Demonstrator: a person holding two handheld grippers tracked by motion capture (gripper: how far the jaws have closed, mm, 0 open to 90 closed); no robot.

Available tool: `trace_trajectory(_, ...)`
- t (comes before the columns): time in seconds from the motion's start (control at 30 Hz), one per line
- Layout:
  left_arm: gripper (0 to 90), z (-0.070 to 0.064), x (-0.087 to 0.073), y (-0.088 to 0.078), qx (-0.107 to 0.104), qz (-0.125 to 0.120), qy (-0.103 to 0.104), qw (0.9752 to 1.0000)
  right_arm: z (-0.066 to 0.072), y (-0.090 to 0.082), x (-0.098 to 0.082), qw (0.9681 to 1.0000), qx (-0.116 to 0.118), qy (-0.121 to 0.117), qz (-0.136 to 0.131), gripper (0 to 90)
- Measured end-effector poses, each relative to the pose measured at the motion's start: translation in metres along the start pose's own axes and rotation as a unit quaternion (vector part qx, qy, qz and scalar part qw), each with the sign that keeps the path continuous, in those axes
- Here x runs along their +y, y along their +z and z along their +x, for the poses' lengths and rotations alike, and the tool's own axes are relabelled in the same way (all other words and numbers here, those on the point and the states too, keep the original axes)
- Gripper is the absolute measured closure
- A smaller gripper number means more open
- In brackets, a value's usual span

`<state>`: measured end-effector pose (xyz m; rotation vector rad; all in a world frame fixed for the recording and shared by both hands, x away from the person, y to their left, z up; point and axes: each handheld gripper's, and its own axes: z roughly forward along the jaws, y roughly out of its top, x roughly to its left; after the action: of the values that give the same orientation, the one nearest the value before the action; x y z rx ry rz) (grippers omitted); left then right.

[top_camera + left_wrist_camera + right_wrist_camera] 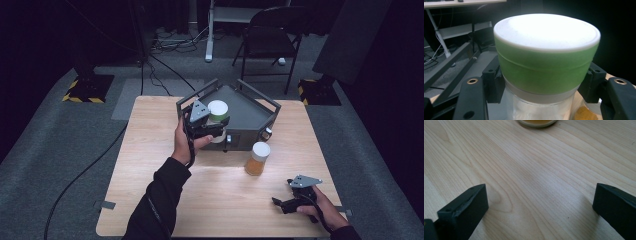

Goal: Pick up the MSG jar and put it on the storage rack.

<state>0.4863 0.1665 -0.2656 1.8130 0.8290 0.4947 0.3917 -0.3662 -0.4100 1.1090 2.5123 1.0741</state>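
A clear jar with a green-banded white lid (217, 111) is held off the table beside the front wall of a dark grey tray (250, 116). My left gripper (216, 131) is shut on it. In the left gripper view the jar (546, 65) sits between the two black jaws, whose pads press on its neck just below the lid. A second jar with a white lid and orange contents (257, 158) stands on the wooden table (150, 150) in front of the tray. My right gripper (281, 203) rests open near the front right edge, its jaws (539, 210) wide apart over bare wood.
The grey tray has raised rail handles at the back of the table. A folding chair (272, 35) and cables lie on the floor behind. The orange jar's base (537, 122) lies ahead of the right gripper.
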Motion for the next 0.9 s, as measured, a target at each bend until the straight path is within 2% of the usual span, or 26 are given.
trace_trajectory(0.5, 34.4, 0.012, 0.014, 0.016, 0.017, 0.002, 0.002, 0.9999, 0.000, 0.000, 0.000, 1.0000, 0.000, 0.000, 0.000, 0.0)
trace_trajectory(0.63, 34.4, 0.016, 0.018, 0.022, 0.032, 0.008, 0.000, 0.9995, -0.001, 0.000, 0.000, 1.0000, 0.001, -0.001, 0.000, 0.0)
trace_trajectory(0.9, 34.4, 0.025, 0.023, 0.039, 0.044, 0.021, 0.006, 0.9988, -0.001, 0.000, 0.000, 1.0000, 0.001, -0.001, 0.000, 0.0)
